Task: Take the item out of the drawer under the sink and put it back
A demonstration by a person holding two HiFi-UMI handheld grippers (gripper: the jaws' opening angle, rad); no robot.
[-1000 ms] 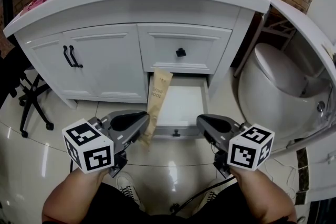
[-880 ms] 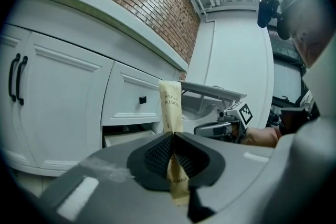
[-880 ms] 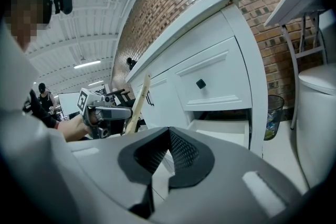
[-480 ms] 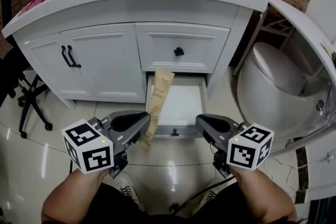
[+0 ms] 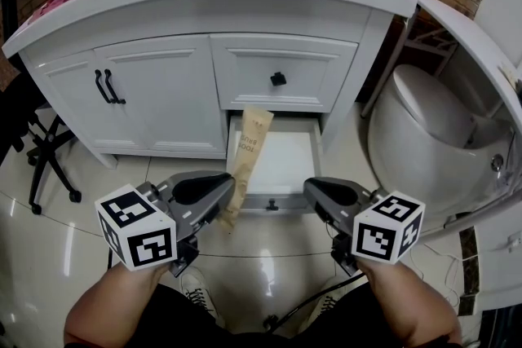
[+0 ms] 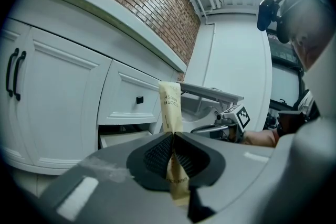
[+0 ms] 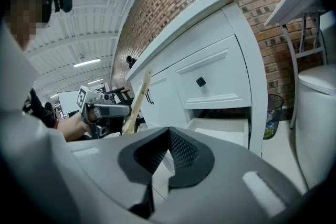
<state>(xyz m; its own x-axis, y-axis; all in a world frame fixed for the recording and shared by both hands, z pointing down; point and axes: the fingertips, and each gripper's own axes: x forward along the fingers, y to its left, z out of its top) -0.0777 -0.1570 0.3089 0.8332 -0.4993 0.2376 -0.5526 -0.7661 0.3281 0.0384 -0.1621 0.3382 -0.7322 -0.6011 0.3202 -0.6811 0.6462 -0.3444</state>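
Sink cabinet (image 5: 155, 94) filled the head view, with the toilet (image 5: 420, 122) off to the right of the drawer (image 5: 285, 163). The drawer was the bottom one, pulled out, under a shut drawer with a black knob (image 5: 278, 79). The part of its floor I could see was bare white.

Left gripper (image 5: 222, 193) was just in front of the drawer's left front corner, fingers clamped on the packet (image 5: 247, 151). Right gripper (image 5: 316, 191) was just in front of the right front corner, fingers together with nothing between them.

The packet was out of the drawer and in the air. Its lower end sat in the left gripper and its upper end leaned over the drawer's left edge.

Handling, my read:
- Very light, so no load on the fingers.
- Thin paper sleeve, somewhat stiff along its length, probably from what's inside.
- It will crease or buckle if the free end is pushed against the drawer wall.
- The paper isn't slippery and the ribbed pads (image 6: 157, 155) bit on its flat faces.
- The grip was low on the sleeve with a long free end above, so it can swing. I'd hold nearer the middle for a clean lay-down.

Looks: long narrow flat tan sleeve, dark print near the upper end reading TOOTH BRUSH, more small print down by the pads.
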